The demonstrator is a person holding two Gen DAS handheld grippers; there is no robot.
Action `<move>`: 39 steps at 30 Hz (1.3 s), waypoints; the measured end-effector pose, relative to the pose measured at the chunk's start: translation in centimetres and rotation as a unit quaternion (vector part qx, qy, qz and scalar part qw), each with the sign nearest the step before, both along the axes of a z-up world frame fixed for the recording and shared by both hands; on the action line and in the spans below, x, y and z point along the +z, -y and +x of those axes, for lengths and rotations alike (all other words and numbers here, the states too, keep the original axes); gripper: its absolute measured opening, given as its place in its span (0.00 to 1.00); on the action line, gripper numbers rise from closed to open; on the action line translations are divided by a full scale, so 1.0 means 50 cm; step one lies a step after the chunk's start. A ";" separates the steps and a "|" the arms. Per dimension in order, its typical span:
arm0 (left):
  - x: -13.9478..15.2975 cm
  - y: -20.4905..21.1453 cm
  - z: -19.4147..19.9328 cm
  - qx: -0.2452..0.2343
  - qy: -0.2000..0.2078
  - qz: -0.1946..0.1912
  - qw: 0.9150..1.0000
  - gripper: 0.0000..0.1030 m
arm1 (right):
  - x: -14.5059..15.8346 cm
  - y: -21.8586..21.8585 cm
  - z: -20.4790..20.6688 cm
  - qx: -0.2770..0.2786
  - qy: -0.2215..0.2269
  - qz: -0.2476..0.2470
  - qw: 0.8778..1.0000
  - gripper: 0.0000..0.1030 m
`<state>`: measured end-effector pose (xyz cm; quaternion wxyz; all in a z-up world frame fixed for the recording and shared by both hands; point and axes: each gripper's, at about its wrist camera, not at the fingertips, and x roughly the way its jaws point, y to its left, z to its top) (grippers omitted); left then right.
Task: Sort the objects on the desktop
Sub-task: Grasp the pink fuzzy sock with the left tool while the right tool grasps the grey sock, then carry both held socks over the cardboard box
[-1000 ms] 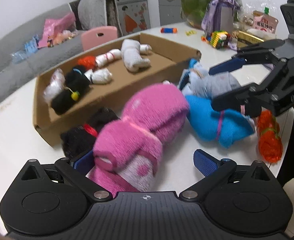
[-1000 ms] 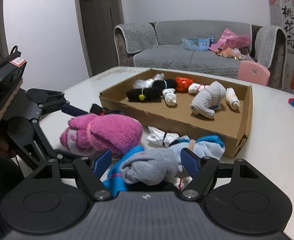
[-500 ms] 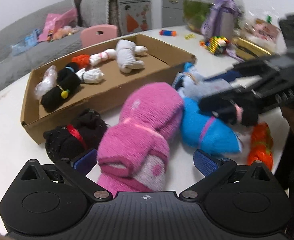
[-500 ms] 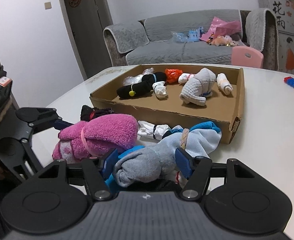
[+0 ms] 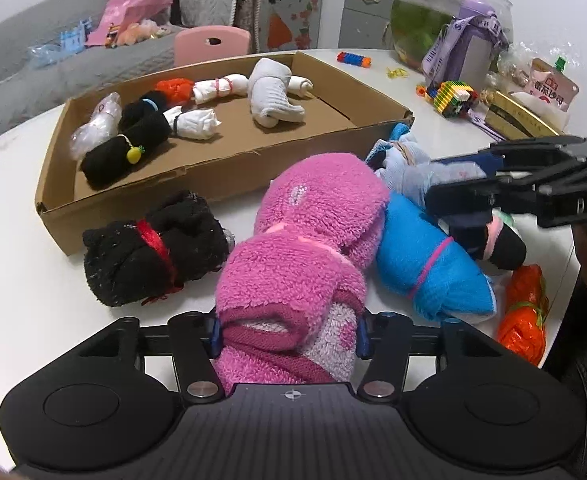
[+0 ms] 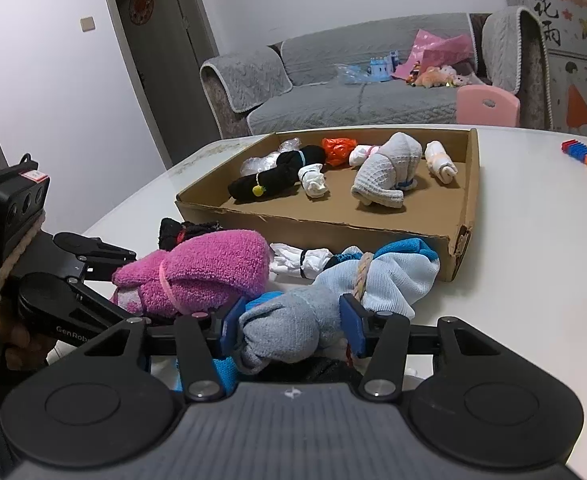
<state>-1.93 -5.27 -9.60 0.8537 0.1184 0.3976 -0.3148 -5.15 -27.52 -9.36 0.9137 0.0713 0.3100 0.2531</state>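
Now | left gripper [image 5: 287, 330] clamping pink sock roll [image 5: 305, 248] | right gripper [image 6: 289, 326] clamping grey sock bundle [image 6: 333, 300] | cardboard box [image 5: 221, 168] lying straight ahead of both

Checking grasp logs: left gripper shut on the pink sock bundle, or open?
Shut: the left gripper has both pads pressed into the pink sock bundle.

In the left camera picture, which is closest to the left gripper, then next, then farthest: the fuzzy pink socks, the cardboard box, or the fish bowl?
1. Fuzzy pink socks: squeezed between the left gripper fingers.
2. Cardboard box: behind them, mid-table.
3. Fish bowl: far back, right.
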 end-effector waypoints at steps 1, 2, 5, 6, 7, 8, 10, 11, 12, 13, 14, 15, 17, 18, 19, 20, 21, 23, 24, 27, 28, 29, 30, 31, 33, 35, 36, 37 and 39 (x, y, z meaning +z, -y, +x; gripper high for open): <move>0.003 -0.001 -0.004 -0.001 0.001 -0.001 1.000 0.59 | 0.001 0.003 -0.001 0.000 0.000 0.007 1.000 0.45; 0.006 -0.003 -0.009 -0.001 0.003 -0.002 1.000 0.59 | 0.004 0.008 -0.001 0.000 -0.002 0.015 1.000 0.45; 0.024 -0.010 -0.020 -0.002 0.012 -0.003 1.000 0.59 | 0.010 0.024 0.003 0.000 -0.009 0.035 0.999 0.45; 0.034 -0.011 -0.024 -0.004 0.017 -0.002 1.000 0.59 | 0.014 0.030 0.005 -0.001 -0.010 0.041 0.999 0.45; 0.043 -0.013 -0.029 -0.004 0.022 -0.001 1.000 0.59 | 0.020 0.038 0.006 -0.002 -0.011 0.048 0.999 0.45; 0.053 -0.015 -0.033 -0.005 0.027 -0.003 1.000 0.59 | 0.026 0.045 0.007 -0.002 -0.012 0.055 0.998 0.45; 0.078 -0.019 -0.041 -0.005 0.036 -0.006 0.999 0.59 | 0.039 0.061 0.007 -0.004 -0.011 0.073 0.997 0.45; 0.089 -0.021 -0.044 -0.006 0.041 -0.007 0.999 0.59 | 0.047 0.070 0.007 -0.004 -0.011 0.084 0.996 0.45; 0.102 -0.022 -0.046 -0.006 0.047 -0.008 0.999 0.59 | 0.053 0.077 0.008 -0.005 -0.010 0.092 0.996 0.45; 0.112 -0.025 -0.047 -0.005 0.052 -0.008 0.999 0.59 | 0.061 0.084 0.009 -0.005 -0.008 0.097 0.995 0.45; 0.122 -0.027 -0.046 -0.005 0.055 -0.009 0.998 0.59 | 0.068 0.090 0.010 -0.006 -0.006 0.100 0.995 0.45; 0.135 -0.030 -0.046 -0.003 0.060 -0.011 0.998 0.59 | 0.077 0.096 0.012 -0.008 -0.003 0.101 0.995 0.45; 0.157 -0.036 -0.041 -0.001 0.069 -0.009 0.998 0.59 | 0.095 0.109 0.017 -0.007 0.000 0.106 0.994 0.45; 0.168 -0.039 -0.036 0.002 0.074 -0.008 0.997 0.59 | 0.101 0.117 0.022 -0.008 0.001 0.110 0.994 0.45; 0.179 -0.043 -0.032 0.005 0.076 -0.010 0.997 0.59 | 0.109 0.125 0.025 -0.009 0.002 0.112 0.994 0.45; 0.189 -0.047 -0.027 0.006 0.078 -0.013 0.997 0.59 | 0.118 0.134 0.029 -0.010 0.002 0.117 0.993 0.45; 0.200 -0.050 -0.022 0.008 0.081 -0.014 0.997 0.59 | 0.123 0.142 0.035 -0.011 0.004 0.121 0.993 0.45; 0.222 -0.055 -0.012 0.011 0.091 -0.012 0.996 0.59 | 0.139 0.157 0.045 -0.016 0.009 0.122 0.992 0.45; 0.233 -0.056 -0.005 0.013 0.094 -0.012 0.995 0.59 | 0.146 0.163 0.050 -0.019 0.011 0.124 0.992 0.45; 0.262 -0.053 0.014 0.017 0.101 -0.013 0.995 0.59 | 0.168 0.178 0.069 -0.023 0.018 0.134 0.991 0.45; 0.269 -0.051 0.020 0.018 0.103 -0.012 0.994 0.59 | 0.175 0.181 0.074 -0.024 0.021 0.136 0.990 0.45; 0.276 -0.050 0.027 0.020 0.104 -0.013 0.994 0.59 | 0.182 0.184 0.081 -0.025 0.024 0.137 0.990 0.45; 0.283 -0.047 0.032 0.020 0.105 -0.016 0.994 0.59 | 0.186 0.187 0.085 -0.026 0.027 0.137 0.990 0.45; 0.288 -0.044 0.035 0.019 0.107 -0.017 0.994 0.59 | 0.191 0.189 0.090 -0.027 0.029 0.139 0.990 0.45; 0.295 -0.034 0.044 0.018 0.110 -0.018 0.994 0.59 | 0.199 0.191 0.103 -0.025 0.030 0.143 0.989 0.45; 0.298 -0.024 0.054 0.017 0.110 -0.018 0.994 0.59 | 0.207 0.187 0.119 -0.023 0.031 0.141 0.989 0.45; 0.299 -0.016 0.060 0.015 0.110 -0.019 0.994 0.59 | 0.209 0.185 0.125 -0.022 0.032 0.141 0.989 0.45; 0.299 -0.012 0.066 0.015 0.109 -0.020 0.994 0.59 | 0.214 0.181 0.135 -0.021 0.032 0.143 0.989 0.45; 0.302 0.000 0.079 0.012 0.107 -0.022 0.994 0.59 | 0.221 0.180 0.147 -0.018 0.033 0.144 0.989 0.45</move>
